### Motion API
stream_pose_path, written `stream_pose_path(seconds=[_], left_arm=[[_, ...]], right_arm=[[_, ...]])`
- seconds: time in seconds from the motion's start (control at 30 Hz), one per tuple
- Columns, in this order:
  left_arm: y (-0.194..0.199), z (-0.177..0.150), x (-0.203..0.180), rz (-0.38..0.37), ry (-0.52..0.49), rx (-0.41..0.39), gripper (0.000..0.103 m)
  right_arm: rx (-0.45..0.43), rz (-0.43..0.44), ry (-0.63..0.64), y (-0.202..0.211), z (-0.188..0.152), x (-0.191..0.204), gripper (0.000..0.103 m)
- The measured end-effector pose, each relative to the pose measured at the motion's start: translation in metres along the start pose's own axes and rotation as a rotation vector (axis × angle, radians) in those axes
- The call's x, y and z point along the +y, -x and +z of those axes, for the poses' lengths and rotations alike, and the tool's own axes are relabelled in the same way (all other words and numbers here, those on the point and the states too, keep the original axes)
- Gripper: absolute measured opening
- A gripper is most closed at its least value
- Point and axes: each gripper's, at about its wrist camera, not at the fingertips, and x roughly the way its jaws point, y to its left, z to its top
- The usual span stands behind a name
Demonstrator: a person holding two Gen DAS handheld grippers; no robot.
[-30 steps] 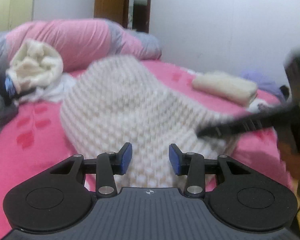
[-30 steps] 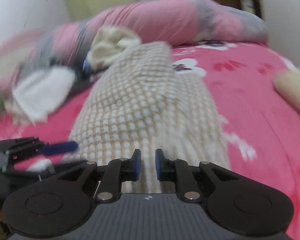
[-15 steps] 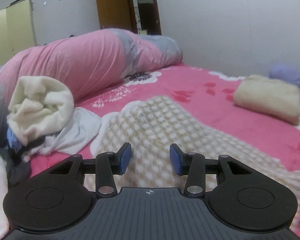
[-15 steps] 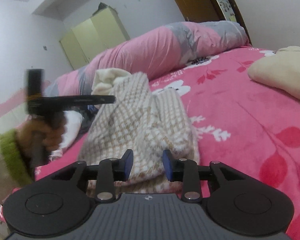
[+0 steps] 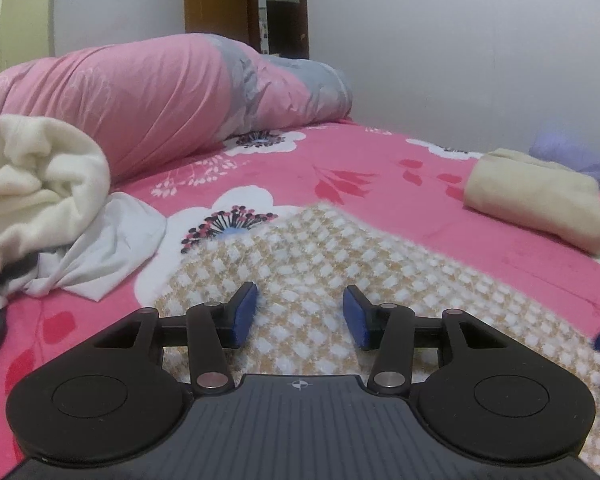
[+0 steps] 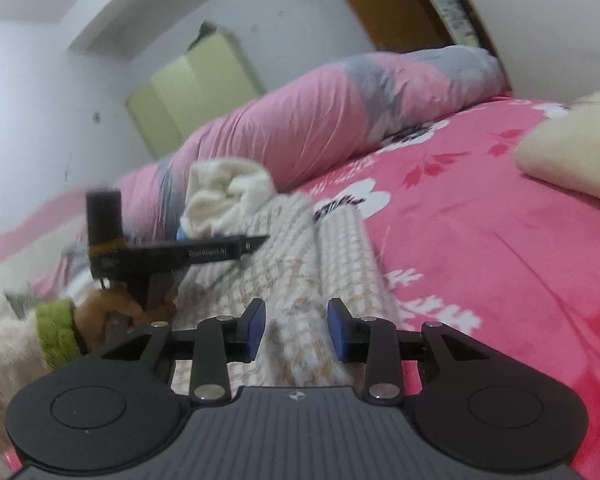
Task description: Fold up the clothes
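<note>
A beige-and-white checked knit garment point(image 5: 380, 264) lies spread on the pink flowered bed point(image 5: 340, 152). My left gripper point(image 5: 300, 314) hovers low over its near part; its jaws are opening, the blue pads stand apart and the knit lies under them, not pinched. In the right wrist view the same garment point(image 6: 300, 264) runs away in a long ridge. My right gripper point(image 6: 296, 330) is open over its near end, pads clear of the cloth. The left gripper's fingers point(image 6: 256, 240) show from the side there, held by a hand point(image 6: 112, 308) in a green cuff.
A folded cream garment point(image 5: 536, 196) sits at the right of the bed. A rolled cream cloth point(image 5: 40, 176) and a white cloth point(image 5: 108, 248) lie at the left. A rolled pink and grey duvet point(image 5: 160, 92) lines the far side. Bare pink sheet lies beyond the knit.
The knit garment, bunched up high a second ago, now lies lower and flatter. The right jaws have spread from nearly closed. The left gripper has swung sideways across the bed.
</note>
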Motion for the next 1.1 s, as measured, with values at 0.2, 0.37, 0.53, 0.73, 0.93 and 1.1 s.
stream_pose_path(seconds=[0.2,0.37,0.53,0.73,0.93,1.1], left_arm=[[0.002,-0.004,0.002,-0.001,0.004,-0.030,0.047],[0.014,-0.002,-0.002,-0.021,0.001,-0.087,0.047],[0.033,0.005,-0.023,-0.076,-0.045,-0.166,0.047],[0.012,0.005,-0.046,-0.076,-0.133,-0.092,0.046],[-0.009,0.004,-0.063,-0.018,-0.192,-0.020,0.046],[-0.015,0.001,-0.075,0.029,-0.252,0.002,0.047]], right_arm=[[0.151,0.033,0.009,-0.047,0.021,0.003,0.037],[0.095,0.126,-0.015,-0.037,0.024,0.007,0.020],[-0.019,0.153,-0.001,0.012,0.006,0.010,0.020],[0.005,0.122,-0.107,0.014,-0.007,-0.015,0.019],[0.078,0.105,-0.182,0.000,-0.014,-0.040,0.019],[0.063,0.137,-0.237,0.009,-0.016,-0.054,0.030]])
